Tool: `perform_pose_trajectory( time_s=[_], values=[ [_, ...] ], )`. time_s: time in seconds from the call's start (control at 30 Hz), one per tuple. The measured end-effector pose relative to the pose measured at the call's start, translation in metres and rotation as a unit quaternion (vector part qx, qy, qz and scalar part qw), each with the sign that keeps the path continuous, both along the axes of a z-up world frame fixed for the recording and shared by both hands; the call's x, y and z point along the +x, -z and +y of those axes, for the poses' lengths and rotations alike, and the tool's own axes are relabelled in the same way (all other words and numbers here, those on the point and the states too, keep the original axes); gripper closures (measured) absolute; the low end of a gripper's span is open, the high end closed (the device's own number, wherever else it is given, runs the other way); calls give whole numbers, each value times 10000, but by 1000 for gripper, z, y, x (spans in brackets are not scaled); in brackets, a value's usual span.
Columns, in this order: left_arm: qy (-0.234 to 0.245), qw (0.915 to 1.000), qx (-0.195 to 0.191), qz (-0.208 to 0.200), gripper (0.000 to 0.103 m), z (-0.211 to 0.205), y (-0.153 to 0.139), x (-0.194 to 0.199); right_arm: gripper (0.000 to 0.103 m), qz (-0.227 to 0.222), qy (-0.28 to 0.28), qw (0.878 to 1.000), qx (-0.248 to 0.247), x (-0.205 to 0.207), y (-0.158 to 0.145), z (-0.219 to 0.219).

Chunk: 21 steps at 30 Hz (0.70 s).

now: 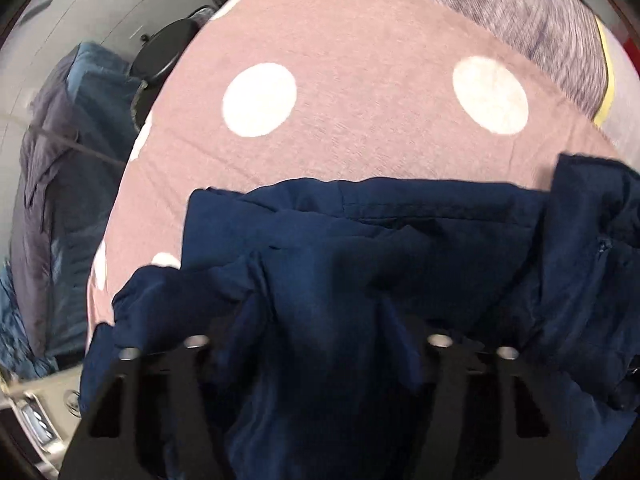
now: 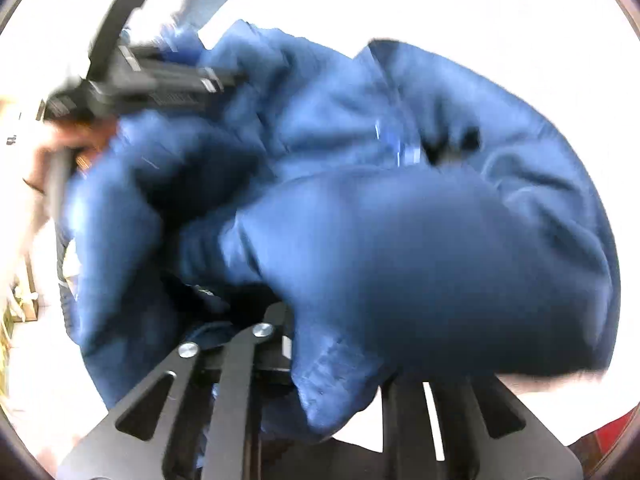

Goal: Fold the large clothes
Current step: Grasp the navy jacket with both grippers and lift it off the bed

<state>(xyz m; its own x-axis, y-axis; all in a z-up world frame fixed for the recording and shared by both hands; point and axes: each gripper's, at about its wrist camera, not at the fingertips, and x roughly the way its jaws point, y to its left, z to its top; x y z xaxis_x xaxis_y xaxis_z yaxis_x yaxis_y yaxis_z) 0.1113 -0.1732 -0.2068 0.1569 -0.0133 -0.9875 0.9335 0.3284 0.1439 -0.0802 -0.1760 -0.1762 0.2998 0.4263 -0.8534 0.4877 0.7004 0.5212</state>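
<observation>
Navy-blue padded fabric of a large jacket (image 1: 360, 248) fills the near field of both wrist views, bunched and creased on a dusty-pink blanket with big white dots (image 1: 360, 80). Beyond it lie a grey-striped cloth (image 1: 540, 12) and, off to the side, a rumpled blue heap of bedding (image 1: 60, 128).

A thick fold rises between the fingers of the left gripper (image 1: 316, 344), which stand partly closed around it. The right gripper (image 2: 320, 360) is pinched nearly shut on a hem or cuff draped over its fingers.

To fold well, I judge both grips should sit on matching edges, then lift and draw the cloth taut before laying it over.

Fabric hides both sets of fingertips, so I cannot see pad contact. Motion blur smears the right view, its background is blown white, and the dark device at its upper left cannot be made out.
</observation>
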Motion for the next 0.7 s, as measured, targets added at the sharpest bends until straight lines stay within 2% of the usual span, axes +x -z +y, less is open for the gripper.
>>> perform_pose_trajectory(
  time_s=[0.03, 0.1, 0.17, 0.2, 0.27, 0.33, 0.47, 0.53, 0.57, 0.63, 0.7],
  values=[
    [-189, 9997, -77, 106, 67, 4, -5, 4, 91, -160, 98, 9998, -68, 3, -15, -7],
    [-665, 9972, -306, 132, 79, 19, -20, 18, 93, -428, 259, 9987, -93, 6, -39, -22],
    [-1143, 9917, -565, 149, 91, 40, -38, 33, 94, -726, 166, 9967, -310, 13, -69, -34],
    [-1309, 9889, -674, 183, 92, 49, -46, 36, 94, -805, 105, 9959, -398, 14, -75, -37],
    [-1745, 9792, -1008, 244, 94, 77, -71, 47, 95, -1101, -111, 9924, -542, 22, -105, -39],
    [-2013, 9706, -1314, 137, 95, 104, -96, 55, 95, -1446, -544, 9845, -830, 34, -135, -29],
    [-2721, 9439, -1870, 11, 95, 174, -151, 52, 95, -2055, -1171, 9673, -910, 51, -177, -9],
    [-2985, 9325, -2031, -108, 95, 205, -173, 39, 95, -2548, -1512, 9525, -700, 46, -210, 11],
    [-3158, 9233, -2182, -122, 95, 224, -186, 31, 95, -2758, -1671, 9443, -662, 51, -224, 17],
    [-3409, 9091, -2385, -192, 95, 249, -207, 19, 95, -3382, -2002, 9194, -176, 53, -263, 31],
    [-3639, 8922, -2649, -370, 95, 277, -238, -4, 95, -3818, -2303, 8951, -20, 52, -294, 33]
  ],
)
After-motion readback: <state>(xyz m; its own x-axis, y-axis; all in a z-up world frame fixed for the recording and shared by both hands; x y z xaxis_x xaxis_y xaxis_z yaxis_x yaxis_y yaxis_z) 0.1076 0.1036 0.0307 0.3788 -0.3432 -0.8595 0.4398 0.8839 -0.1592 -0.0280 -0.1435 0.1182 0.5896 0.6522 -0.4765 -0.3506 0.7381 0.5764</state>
